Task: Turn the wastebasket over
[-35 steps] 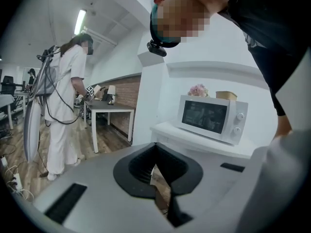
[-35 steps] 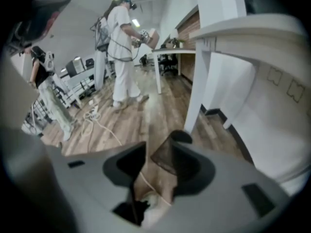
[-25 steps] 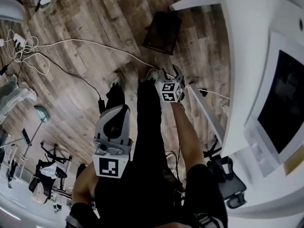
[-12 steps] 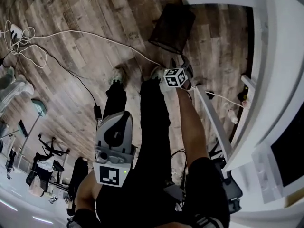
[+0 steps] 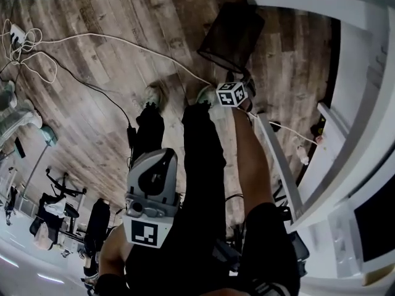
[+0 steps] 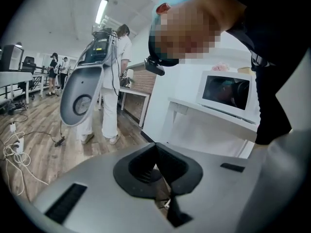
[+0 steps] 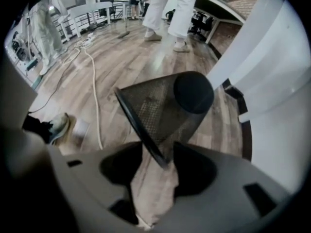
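- right gripper (image 7: 154,161): jaws wide apart, wastebasket (image 7: 163,106) rim between them, not pinched yet
- wastebasket lies on its side on the floor (image 7: 121,57)
- best next: close squarely on the rim, then swing the bottom round
- left gripper (image 6: 156,152): jaws together, empty
- cable (image 7: 92,81) and desk leg (image 7: 243,52) flank the wastebasket; either may snag

one wastebasket (image 5: 231,36), upper middle of the head view. two grippers: left gripper (image 6: 158,155), right gripper (image 7: 153,155). two shoes (image 5: 152,96) below it. one microwave (image 6: 227,92) and three standing people (image 6: 111,81) in the left gripper view.
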`<state>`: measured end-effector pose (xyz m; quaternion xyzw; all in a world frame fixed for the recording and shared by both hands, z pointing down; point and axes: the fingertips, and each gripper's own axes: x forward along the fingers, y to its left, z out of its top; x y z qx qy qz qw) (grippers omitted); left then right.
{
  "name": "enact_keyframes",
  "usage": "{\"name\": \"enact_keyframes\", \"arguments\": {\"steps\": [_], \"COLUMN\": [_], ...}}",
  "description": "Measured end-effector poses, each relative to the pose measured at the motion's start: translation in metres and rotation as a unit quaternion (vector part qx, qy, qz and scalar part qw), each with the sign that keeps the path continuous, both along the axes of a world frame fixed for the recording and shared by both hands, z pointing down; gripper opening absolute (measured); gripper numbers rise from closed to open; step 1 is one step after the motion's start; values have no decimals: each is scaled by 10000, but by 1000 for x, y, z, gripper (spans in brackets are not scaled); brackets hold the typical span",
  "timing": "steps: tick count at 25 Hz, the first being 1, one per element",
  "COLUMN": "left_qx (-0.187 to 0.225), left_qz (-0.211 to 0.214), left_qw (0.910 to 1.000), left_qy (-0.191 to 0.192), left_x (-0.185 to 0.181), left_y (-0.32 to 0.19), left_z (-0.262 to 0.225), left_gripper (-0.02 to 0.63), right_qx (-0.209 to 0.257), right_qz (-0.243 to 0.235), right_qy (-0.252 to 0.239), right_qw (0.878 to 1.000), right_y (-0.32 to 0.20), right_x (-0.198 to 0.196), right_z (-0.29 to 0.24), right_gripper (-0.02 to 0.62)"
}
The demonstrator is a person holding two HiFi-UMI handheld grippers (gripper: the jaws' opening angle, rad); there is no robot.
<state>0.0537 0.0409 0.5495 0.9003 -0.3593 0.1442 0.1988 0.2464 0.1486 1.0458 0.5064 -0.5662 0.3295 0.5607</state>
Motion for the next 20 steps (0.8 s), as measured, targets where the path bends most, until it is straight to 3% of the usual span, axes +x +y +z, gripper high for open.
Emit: {"name": "enact_keyframes", "arguments": {"steps": [2, 7, 20], "left_qx": [-18, -63, 14], "left_qz": [-4, -80, -106], "left_qw": [10000, 9999, 9999], "left_qy": [-12, -46, 110], "left_x": [0, -5, 9], "left_y": [-1, -3, 0], "left_z": [3, 0, -28], "left_gripper": [34, 34, 34], "right_qx": [16, -32, 67], "right_qz": [-64, -91, 685], "right_qy": [103, 163, -292], "right_qw": [9999, 9998, 9972], "right_y": [-6, -6, -15], "right_x": [3, 4, 26], "right_z": [0, -4, -51], "right_gripper": [173, 152, 83]}}
